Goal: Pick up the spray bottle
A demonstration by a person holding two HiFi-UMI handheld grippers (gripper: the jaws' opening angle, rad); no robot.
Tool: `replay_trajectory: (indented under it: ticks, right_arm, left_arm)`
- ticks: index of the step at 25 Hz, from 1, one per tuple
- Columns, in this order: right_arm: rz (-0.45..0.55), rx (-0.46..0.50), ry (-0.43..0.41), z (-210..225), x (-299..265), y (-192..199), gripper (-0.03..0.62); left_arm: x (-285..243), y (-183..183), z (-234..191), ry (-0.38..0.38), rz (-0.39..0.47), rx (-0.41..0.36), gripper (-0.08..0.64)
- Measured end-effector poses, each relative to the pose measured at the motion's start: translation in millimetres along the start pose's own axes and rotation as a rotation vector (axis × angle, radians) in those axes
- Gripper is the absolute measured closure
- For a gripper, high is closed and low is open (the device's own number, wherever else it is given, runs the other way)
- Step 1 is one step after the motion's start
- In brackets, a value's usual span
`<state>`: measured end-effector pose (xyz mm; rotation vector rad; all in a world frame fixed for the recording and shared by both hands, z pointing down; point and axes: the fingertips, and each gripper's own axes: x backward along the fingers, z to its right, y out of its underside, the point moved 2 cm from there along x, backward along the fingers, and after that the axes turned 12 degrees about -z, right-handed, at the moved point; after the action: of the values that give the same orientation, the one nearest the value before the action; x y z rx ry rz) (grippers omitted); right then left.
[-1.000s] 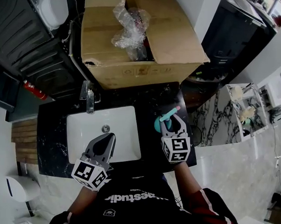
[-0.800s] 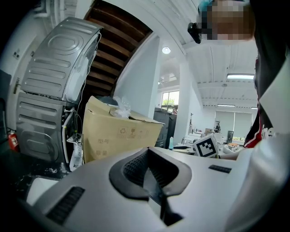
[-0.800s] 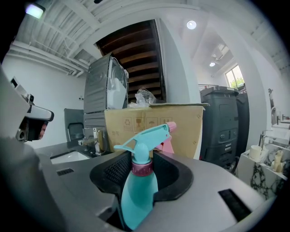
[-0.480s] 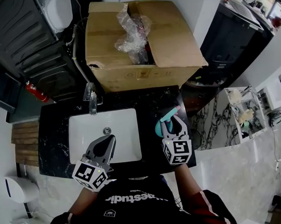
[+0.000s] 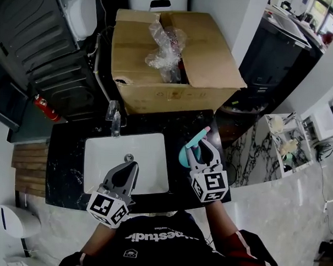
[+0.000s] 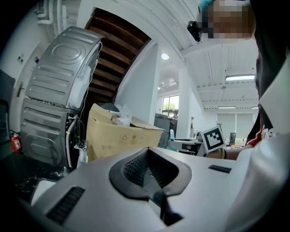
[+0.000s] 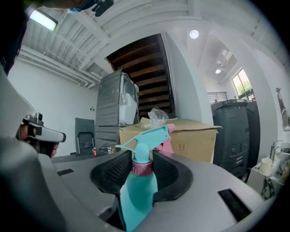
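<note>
The spray bottle (image 5: pixel 188 149) is teal with a pink collar and a teal trigger head. My right gripper (image 5: pixel 202 150) is shut on its neck and shoulder and holds it upright above the right part of the black counter (image 5: pixel 175 124). In the right gripper view the spray bottle (image 7: pixel 138 188) stands between the black pads (image 7: pixel 112 173), its trigger pointing left. My left gripper (image 5: pixel 127 169) hovers over the front of the white sink (image 5: pixel 99 157). In the left gripper view the left gripper (image 6: pixel 152 174) has its jaws together with nothing between them.
An open cardboard box (image 5: pixel 163 88) with crumpled plastic wrap (image 5: pixel 166 44) stands behind the counter. A chrome faucet (image 5: pixel 116 120) rises at the sink's back edge. A grey appliance (image 5: pixel 49 47) and a red fire extinguisher (image 5: pixel 46 108) are at the left. Marble floor lies to the right.
My right gripper has risen with the spray bottle held in it. The left gripper has stayed over the sink's front, hardly shifting.
</note>
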<state>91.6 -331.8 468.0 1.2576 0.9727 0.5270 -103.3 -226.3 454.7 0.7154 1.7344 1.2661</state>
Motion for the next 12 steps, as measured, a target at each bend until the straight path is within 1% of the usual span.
replay_trajectory:
  ticks: [4, 7, 12]
  right_arm:
    - [0.028, 0.015, -0.058, -25.8, 4.9, -16.7, 0.419]
    - [0.047, 0.008, -0.127, -50.8, 8.2, -28.7, 0.419]
    - [0.069, 0.03, -0.226, -92.6, 11.3, -44.9, 0.419]
  left_arm:
    - [10.0, -1.3, -3.4, -0.017, 0.015, -0.001, 0.545]
    - [19.3, -0.9, -8.3, -0.034, 0.026, 0.006, 0.546]
    - [36.3, -1.3, -17.0, -0.063, 0.043, 0.007, 0.546]
